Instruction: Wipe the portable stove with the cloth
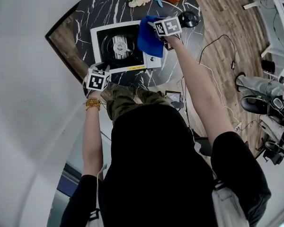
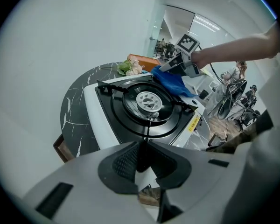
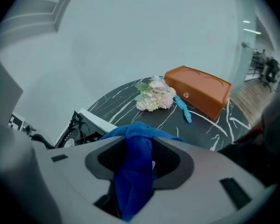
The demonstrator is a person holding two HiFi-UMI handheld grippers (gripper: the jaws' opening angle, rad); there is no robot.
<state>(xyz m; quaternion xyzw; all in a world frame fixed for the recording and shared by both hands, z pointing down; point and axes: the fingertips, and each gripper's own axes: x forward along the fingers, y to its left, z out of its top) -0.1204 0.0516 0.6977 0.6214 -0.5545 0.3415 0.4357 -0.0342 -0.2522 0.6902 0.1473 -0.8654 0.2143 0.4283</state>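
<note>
1. Your left gripper (image 2: 147, 143) is clenched on the near rim of the portable stove (image 2: 130, 108). It grips at the corner closest to you, with the pads closed on the white edge.
2. Straight ahead of that gripper, the round burner (image 2: 148, 101) sits in the middle of the black top. A thin pan-support arm (image 2: 148, 125) runs from the burner back toward the gripper's tip.
3. Your right gripper (image 3: 139, 146) is released, with its jaws standing parted. The blue cloth (image 3: 134, 181) sits bunched in the gap between them, rising over the tip and trailing down below the pads.
4. In the head view, the cloth hangs beneath the right gripper. It drapes over the side of the stove farthest from your left gripper, covering part of the black top and the white rim there.
5. The stove lies below and to the left of the right gripper, and your two grippers are at opposite corners of it.
6. Ahead of the right gripper, a bunch of flowers (image 3: 154, 97) lies on the dark marbled table (image 3: 126, 104).
7. An orange box (image 3: 198, 90) stands farther ahead and to the right, with a light blue strip (image 3: 183, 108) lying between it and the flowers.
</note>
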